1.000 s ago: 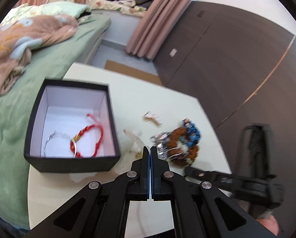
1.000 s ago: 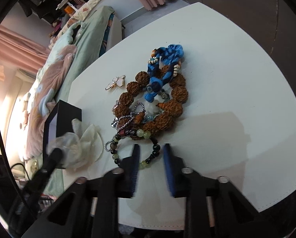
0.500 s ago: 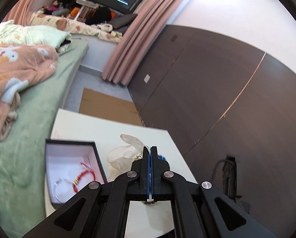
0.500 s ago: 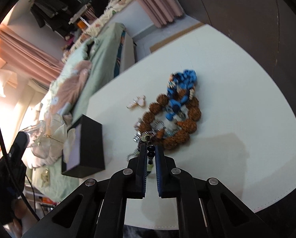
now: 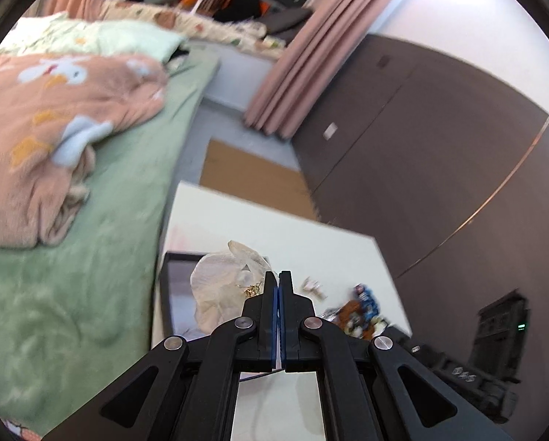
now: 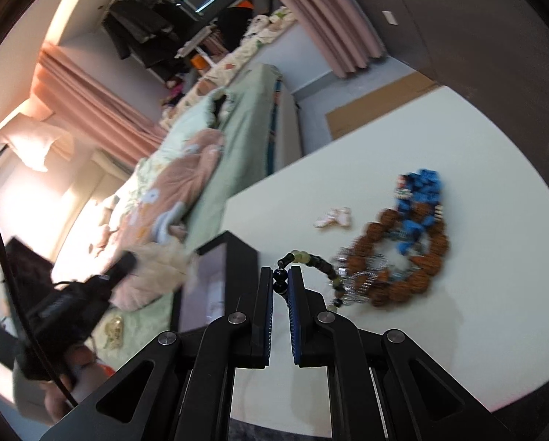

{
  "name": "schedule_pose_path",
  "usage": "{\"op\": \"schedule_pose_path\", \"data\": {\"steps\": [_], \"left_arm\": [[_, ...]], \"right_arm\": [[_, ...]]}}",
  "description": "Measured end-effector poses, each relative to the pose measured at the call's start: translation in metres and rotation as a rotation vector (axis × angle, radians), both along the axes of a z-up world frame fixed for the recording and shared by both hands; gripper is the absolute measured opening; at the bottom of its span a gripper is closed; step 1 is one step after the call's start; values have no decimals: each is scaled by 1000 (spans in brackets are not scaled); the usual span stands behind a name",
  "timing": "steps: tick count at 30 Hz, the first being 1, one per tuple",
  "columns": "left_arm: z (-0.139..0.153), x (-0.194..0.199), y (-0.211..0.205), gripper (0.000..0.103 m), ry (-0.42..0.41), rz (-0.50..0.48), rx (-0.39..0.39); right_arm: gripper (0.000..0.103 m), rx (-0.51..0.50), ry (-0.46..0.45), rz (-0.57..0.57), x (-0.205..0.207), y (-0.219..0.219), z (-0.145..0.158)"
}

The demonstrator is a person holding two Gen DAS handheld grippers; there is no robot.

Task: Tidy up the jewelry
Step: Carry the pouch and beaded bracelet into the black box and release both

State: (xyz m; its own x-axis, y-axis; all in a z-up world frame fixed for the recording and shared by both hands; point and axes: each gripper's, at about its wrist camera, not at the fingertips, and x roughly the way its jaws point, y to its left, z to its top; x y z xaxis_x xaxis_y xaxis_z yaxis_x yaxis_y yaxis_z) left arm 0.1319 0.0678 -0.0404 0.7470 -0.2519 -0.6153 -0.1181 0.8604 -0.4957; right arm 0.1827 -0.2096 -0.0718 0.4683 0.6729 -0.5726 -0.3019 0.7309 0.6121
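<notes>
Beaded bracelet (image 6: 313,262) is pinched in my right gripper (image 6: 281,283), organza pouch (image 5: 225,286) in my left gripper (image 5: 278,286) (both clamped), black box (image 6: 234,257) just ahead-left; walnut-bead pile (image 6: 403,257) ahead-right still unsorted.

You get strong fisheye bending with black corners, warm glare blowing out the right wrist view's left side, and motion blur throughout.

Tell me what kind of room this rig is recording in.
Most likely a bedroom at home. A bed with a green sheet and a rumpled peach blanket sits right beside the white table, pink curtains hang by the window, and dark wardrobe-like panels line the wall.
</notes>
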Motion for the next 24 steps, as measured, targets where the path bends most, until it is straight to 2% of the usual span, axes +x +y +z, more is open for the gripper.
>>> {"op": "schedule_pose_path", "data": {"steps": [2, 3, 4, 6, 15, 19, 24], "left_arm": [[-6, 2, 3, 6, 28, -16, -24], [-9, 4, 4, 27, 44, -34, -51], [-11, 4, 6, 61, 52, -37, -61], [-10, 0, 11, 86, 34, -12, -85], [1, -7, 38, 87, -10, 90, -87], [2, -10, 48, 87, -22, 122, -86], [3, -13, 58, 87, -32, 163, -78]], "right_arm": [[9, 22, -11, 20, 0, 7, 3], [10, 34, -17, 33, 0, 13, 5], [9, 37, -22, 39, 0, 17, 6], [9, 38, -30, 55, 0, 25, 10], [10, 54, -54, 121, 6, 58, 30], [10, 97, -38, 166, 10, 71, 35], [11, 84, -9, 247, 18, 110, 38]]}}
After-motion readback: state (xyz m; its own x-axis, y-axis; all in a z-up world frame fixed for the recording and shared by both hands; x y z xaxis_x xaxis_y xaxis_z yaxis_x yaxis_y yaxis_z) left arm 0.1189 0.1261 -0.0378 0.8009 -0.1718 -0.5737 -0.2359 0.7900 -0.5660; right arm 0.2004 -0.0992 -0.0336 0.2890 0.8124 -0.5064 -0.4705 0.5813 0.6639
